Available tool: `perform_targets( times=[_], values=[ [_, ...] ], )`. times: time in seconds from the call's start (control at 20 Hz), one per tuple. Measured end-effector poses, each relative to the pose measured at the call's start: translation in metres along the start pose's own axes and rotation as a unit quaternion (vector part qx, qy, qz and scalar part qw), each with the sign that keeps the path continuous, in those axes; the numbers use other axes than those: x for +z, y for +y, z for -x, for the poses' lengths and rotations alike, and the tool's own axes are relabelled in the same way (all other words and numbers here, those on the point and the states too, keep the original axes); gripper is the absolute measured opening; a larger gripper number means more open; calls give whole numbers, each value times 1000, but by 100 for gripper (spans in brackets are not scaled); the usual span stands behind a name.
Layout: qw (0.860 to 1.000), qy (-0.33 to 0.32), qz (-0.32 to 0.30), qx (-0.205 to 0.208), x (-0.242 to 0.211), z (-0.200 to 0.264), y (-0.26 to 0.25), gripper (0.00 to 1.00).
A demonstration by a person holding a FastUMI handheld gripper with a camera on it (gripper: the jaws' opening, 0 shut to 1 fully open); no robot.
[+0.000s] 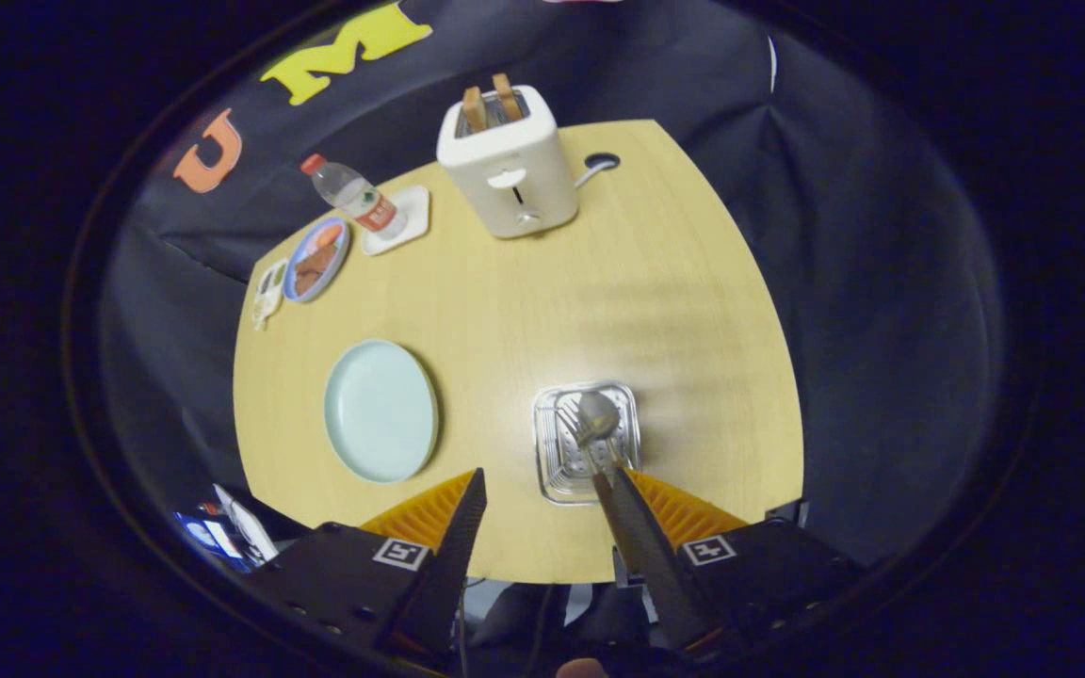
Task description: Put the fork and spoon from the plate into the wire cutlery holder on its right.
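Note:
A pale blue plate point(380, 411) lies bare on the wooden table, ahead and left of my fingers. To its right stands the wire cutlery holder point(586, 442), seen from above. A spoon point(598, 415) and a fork point(573, 431) stand inside it with their heads up. My gripper point(539, 482) hangs high above the table's near edge, open, with nothing between its fingers. The right fingertip point(610, 490) overlaps the holder's near rim in the view.
A white toaster point(508, 162) with two slices of toast stands at the table's far side. Far left are a water bottle point(354, 196) on a white coaster, a small plate of food point(316, 260) and a small white item point(268, 293).

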State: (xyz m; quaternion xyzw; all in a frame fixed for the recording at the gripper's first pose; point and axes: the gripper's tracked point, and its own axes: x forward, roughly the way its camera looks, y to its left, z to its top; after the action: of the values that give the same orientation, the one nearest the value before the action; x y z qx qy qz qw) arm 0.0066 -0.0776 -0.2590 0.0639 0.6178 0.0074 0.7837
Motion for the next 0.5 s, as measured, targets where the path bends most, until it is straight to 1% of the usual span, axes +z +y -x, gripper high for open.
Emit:
perform_targets(
  times=[0.1,0.15,0.25,0.4,0.5],
  values=[
    [998,-63,19,6,19,16,14,88],
    [994,-103,27,4,30,26,21,88],
    [981,-184,53,10,48,54,40,88],
    [953,-293,78,23,62,107,61,89],
    [927,-362,94,18,70,144,69,90]
  ],
)
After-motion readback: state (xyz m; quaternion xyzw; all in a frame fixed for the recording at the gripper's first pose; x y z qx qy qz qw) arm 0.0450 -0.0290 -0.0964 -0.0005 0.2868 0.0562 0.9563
